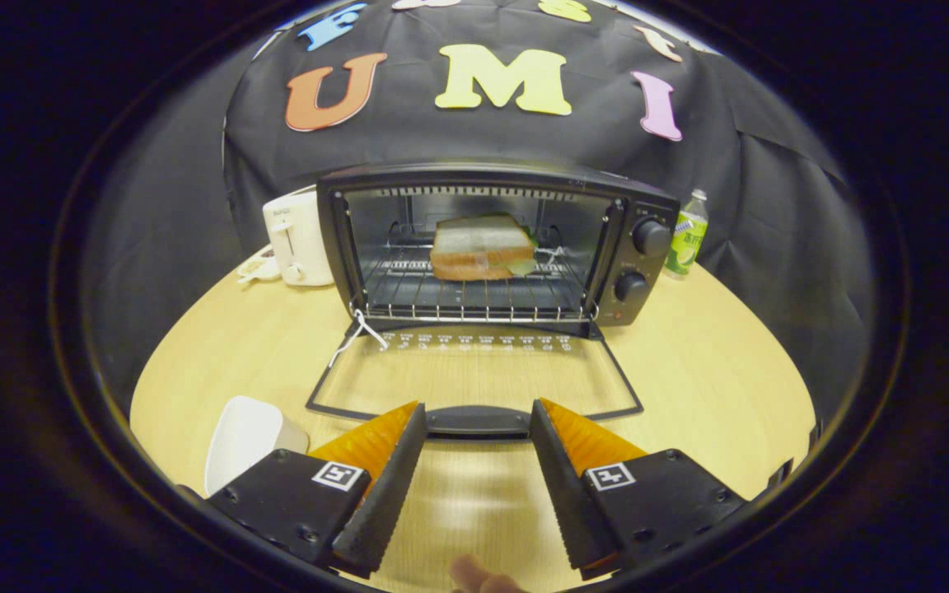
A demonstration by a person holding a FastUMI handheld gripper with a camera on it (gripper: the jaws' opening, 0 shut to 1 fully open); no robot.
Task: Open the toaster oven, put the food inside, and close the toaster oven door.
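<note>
Sandwich (481,247) sat on the rack inside the toaster oven (497,243), door (474,387) dropped flat on the counter (713,387); gripper (477,420) fingers spread wide, empty, flanking the door handle (477,421); closing step likely next, lifting the handle.

Matt wood table (689,371); glossy black toaster oven (491,177), wire rack (474,301).

Door handle (478,421) ends hidden behind fingertips (409,420); white plate (245,441) partly hidden; bottle (686,233) label unreadable.
</note>
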